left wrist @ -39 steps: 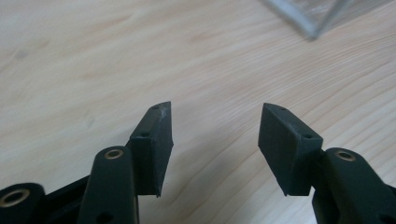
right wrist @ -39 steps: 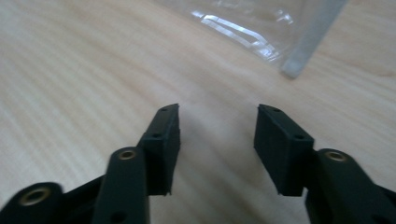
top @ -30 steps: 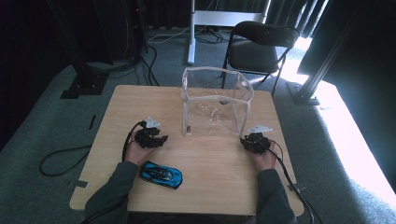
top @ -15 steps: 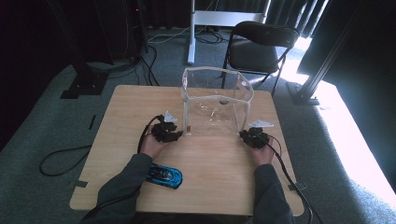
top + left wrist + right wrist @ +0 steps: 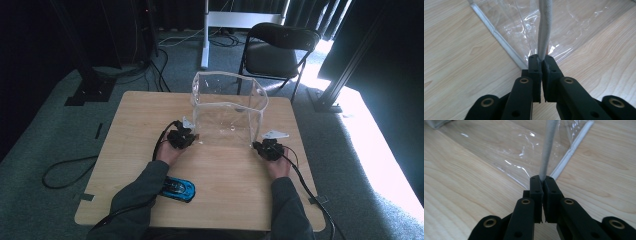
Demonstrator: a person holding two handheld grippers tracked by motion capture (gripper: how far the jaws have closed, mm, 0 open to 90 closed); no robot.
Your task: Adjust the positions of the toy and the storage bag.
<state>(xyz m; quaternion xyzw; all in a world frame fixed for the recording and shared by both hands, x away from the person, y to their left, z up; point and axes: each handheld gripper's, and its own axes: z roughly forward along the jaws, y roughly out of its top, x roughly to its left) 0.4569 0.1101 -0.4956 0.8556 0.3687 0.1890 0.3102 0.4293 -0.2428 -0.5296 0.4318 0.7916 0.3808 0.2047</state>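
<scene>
A clear plastic open-topped bag [image 5: 229,111] is held upright on the light wooden counter [image 5: 220,190], its near corner seams pinched by the left gripper [image 5: 191,137] and right gripper [image 5: 260,145], whose jaws have just closed. A blue toy car [image 5: 177,190] lies behind the left gripper, which was moved in from farther left.

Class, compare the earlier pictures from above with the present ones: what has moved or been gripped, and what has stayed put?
The left tool moved rightward across the table to the clear bag. Its jaws have just been closing and now pinch the bag's white edge. The right tool barely moved; its jaws closed on the bag's other edge. The bag and blue toy car stayed put.
</scene>
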